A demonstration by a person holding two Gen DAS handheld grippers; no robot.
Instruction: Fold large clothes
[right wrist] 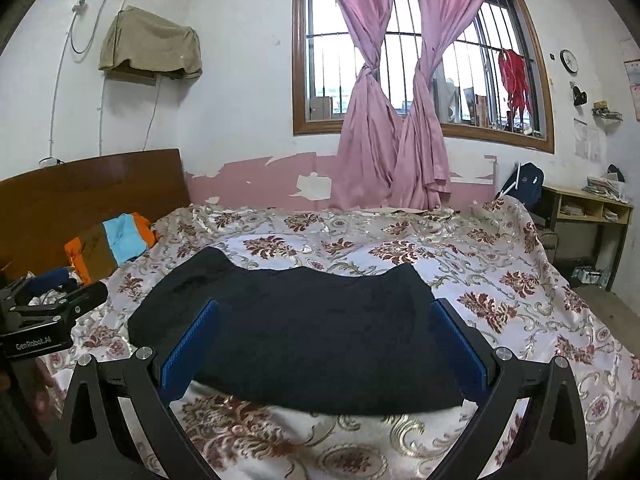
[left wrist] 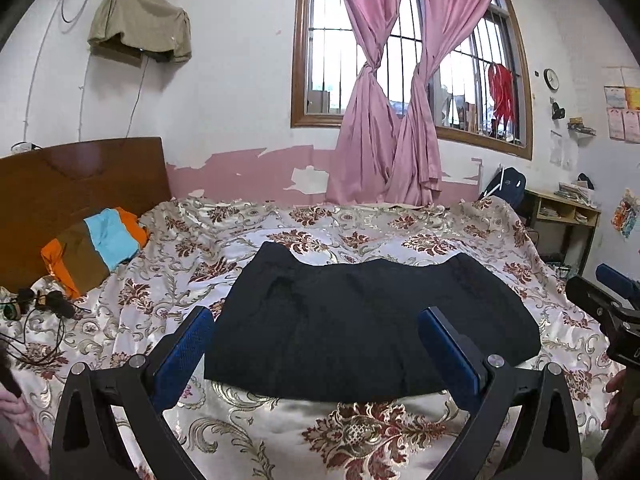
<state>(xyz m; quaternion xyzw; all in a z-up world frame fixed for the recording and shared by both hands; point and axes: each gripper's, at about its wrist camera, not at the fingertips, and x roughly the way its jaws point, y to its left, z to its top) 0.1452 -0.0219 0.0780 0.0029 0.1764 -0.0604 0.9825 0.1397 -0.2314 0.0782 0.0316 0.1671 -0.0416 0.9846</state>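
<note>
Both the left gripper (left wrist: 316,344) and the right gripper (right wrist: 326,340) hover spread wide and empty above the near edge of the folded black garment (left wrist: 360,328), their handles cut off at the frame bottom. That dark cloth lies flat on the floral satin bedspread (left wrist: 360,440), its folds hard to read. Bare bedspread surrounds it on every side. Left of the garment, an orange, brown and blue striped cloth (left wrist: 94,246) rests against the brown wooden headboard (left wrist: 80,176). Beyond hang pink knotted curtains (left wrist: 384,120).
</note>
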